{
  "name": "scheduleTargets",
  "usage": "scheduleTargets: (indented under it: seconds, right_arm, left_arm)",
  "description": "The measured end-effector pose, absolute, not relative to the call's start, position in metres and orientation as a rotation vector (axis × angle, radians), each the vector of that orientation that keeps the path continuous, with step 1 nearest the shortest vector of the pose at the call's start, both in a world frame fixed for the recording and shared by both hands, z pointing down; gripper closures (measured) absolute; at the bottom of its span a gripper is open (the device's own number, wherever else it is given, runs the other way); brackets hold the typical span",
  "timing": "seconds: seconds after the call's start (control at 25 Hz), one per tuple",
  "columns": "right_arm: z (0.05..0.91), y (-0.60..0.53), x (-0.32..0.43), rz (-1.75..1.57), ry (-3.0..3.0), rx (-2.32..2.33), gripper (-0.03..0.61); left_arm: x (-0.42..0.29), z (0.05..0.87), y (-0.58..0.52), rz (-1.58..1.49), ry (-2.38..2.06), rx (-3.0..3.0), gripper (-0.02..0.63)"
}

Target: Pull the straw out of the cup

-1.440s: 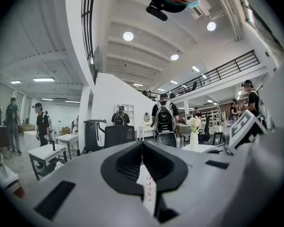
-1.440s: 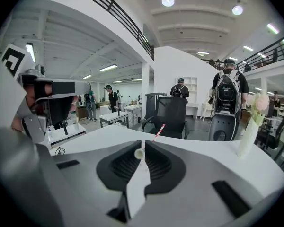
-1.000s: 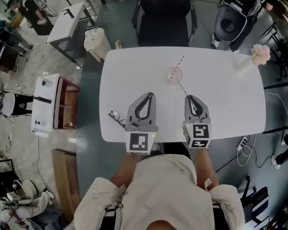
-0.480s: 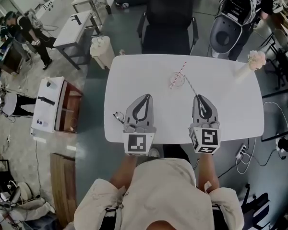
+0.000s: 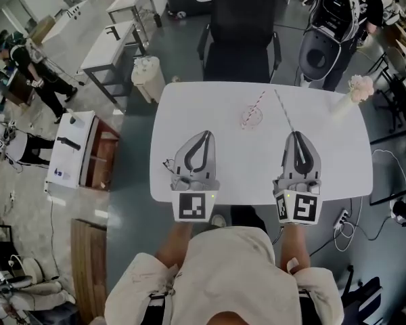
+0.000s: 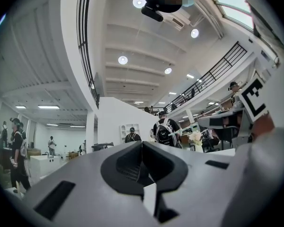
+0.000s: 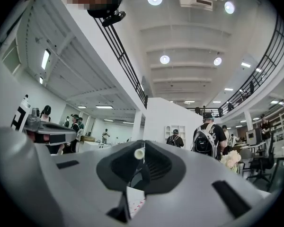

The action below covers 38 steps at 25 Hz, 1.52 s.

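A clear cup (image 5: 251,118) stands on the white table (image 5: 189,107), with a red-striped straw (image 5: 254,104) leaning in it. My right gripper (image 5: 298,135) is shut on a thin pale straw (image 5: 283,110), which slants up and away from the jaws, to the right of the cup and clear of it. In the right gripper view the end of the pale straw (image 7: 139,153) shows pinched between the jaws of my right gripper (image 7: 142,144). My left gripper (image 5: 203,135) hovers over the table's left half, shut and empty. The left gripper view shows the left gripper (image 6: 142,144) with its jaws together.
A vase of pale flowers (image 5: 361,83) stands at the table's far right corner. A pair of glasses (image 5: 169,165) lies at the left edge. A black chair (image 5: 240,32) stands behind the table. People move about in the hall beyond.
The right gripper has risen and shifted right, carrying the pale straw up out of the cup. The left gripper rose slightly. The red-striped straw stays in the cup.
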State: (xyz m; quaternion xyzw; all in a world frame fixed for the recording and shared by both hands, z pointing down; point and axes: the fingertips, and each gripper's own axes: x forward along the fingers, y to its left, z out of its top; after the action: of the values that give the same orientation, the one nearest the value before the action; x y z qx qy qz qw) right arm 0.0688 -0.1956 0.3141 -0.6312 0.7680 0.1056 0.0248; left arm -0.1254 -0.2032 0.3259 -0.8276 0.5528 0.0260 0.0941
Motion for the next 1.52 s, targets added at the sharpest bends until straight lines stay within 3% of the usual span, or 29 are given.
scheduleTargets:
  seconds: [1.52]
  right_arm:
    - [0.311,-0.199,0.054,0.338,2.439,-1.941,0.555]
  left_arm:
    - [-0.139,0.316,-0.2,0.094,1.658,-2.422,0.607]
